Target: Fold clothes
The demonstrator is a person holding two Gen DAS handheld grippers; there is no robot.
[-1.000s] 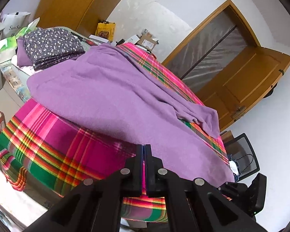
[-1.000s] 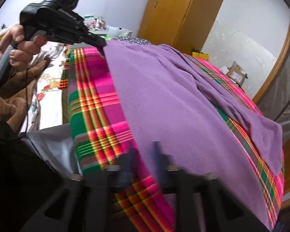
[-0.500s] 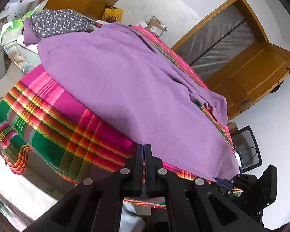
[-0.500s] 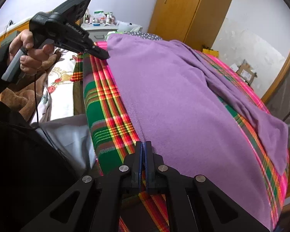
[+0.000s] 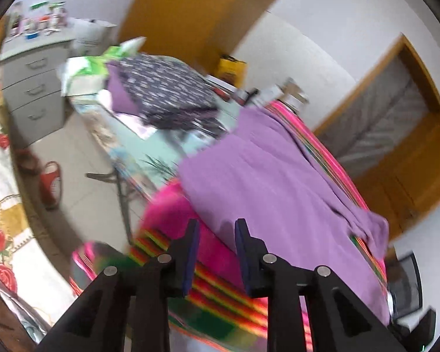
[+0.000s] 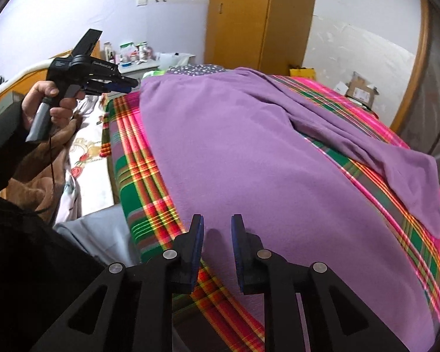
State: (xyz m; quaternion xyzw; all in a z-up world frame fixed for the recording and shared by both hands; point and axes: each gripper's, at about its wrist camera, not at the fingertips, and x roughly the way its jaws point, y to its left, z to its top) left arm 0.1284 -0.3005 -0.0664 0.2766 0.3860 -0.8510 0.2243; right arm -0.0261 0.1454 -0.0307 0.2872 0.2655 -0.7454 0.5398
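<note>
Right wrist view: purple garment [image 6: 249, 152] fills frame centre, spread flat on plaid blanket [image 6: 138, 176]; one sleeve runs toward right edge of frame.
Right gripper [image 6: 217, 228]: bottom centre, jaws apart with a clear gap, have just been opening. Tips sit over the near hem of the garment; cloth shows in the gap, pads not pressing it.
Left gripper [image 6: 126, 85]: upper left of right wrist view, held in a hand [image 6: 44, 102], tip just beside the garment's far left corner, not gripping it.
Left wrist view: blurred. Left gripper [image 5: 215, 234] bottom centre, jaws wide apart, have just been opening, nothing clamped. Garment edge and pink blanket show behind the gap.
Purple garment in left wrist view [image 5: 278, 182]: centre to lower right, lying on the plaid blanket [image 5: 220, 287].
Folded stack [image 5: 167, 94]: dark dotted cloth over a purple piece, upper centre-left, on a surface beyond the blanket.
Drawer unit [image 5: 32, 88]: grey, upper left, small bottles on top.
Door [image 5: 396, 146]: wooden frame, right side.
Wardrobe [image 6: 261, 20]: wooden, top centre of right wrist view.
Red slipper [image 5: 50, 182]: on floor, left.
</note>
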